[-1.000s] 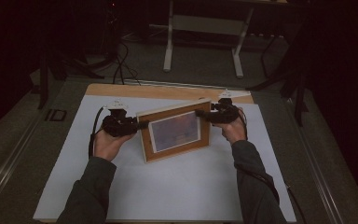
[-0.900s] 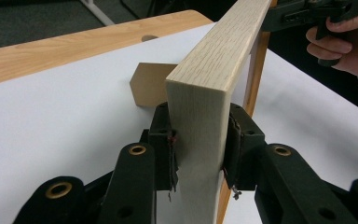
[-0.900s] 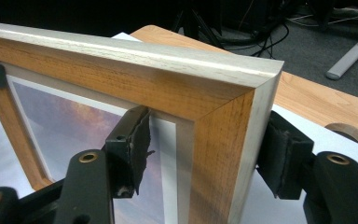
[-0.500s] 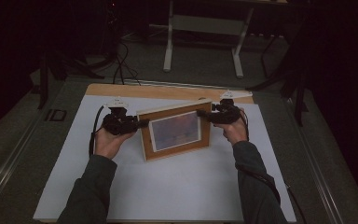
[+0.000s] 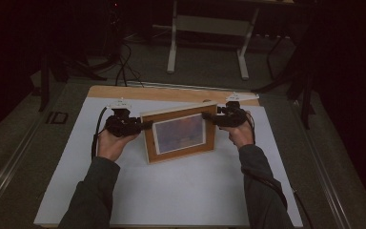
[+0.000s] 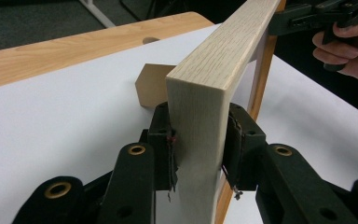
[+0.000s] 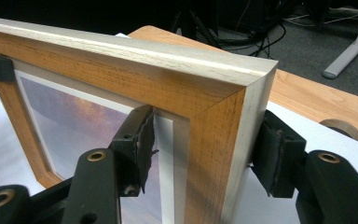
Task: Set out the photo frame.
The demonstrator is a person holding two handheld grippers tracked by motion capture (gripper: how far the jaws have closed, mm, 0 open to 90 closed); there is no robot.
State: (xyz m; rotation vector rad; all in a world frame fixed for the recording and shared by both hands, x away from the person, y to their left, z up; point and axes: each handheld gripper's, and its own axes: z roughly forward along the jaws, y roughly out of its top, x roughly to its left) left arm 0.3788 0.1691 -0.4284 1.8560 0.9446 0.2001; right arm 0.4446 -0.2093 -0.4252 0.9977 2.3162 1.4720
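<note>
A wooden picture frame (image 5: 178, 136) with a sunset print stands tilted on the white sheet, its lower edge on the sheet. My left gripper (image 5: 143, 125) is shut on the frame's left side. In the left gripper view both pads (image 6: 168, 144) press the pale wood of the frame (image 6: 223, 56). My right gripper (image 5: 208, 116) is at the top right corner. Its jaws have just been closing with the frame (image 7: 121, 70) between them. In the right gripper view, one pad of the right gripper (image 7: 205, 144) touches the frame's back and the front pad (image 7: 142, 140) stands slightly off its face.
A white sheet (image 5: 171, 191) covers most of the wooden table (image 5: 171, 93). A brown cardboard flap (image 6: 151, 86) lies behind the frame. A round hole (image 7: 340, 128) is in the tabletop. White desk legs (image 5: 171, 43) and cables stand on the dark floor beyond.
The frame's left end has come up a little, so its top edge lies more level. Both hands have stayed where they were.
</note>
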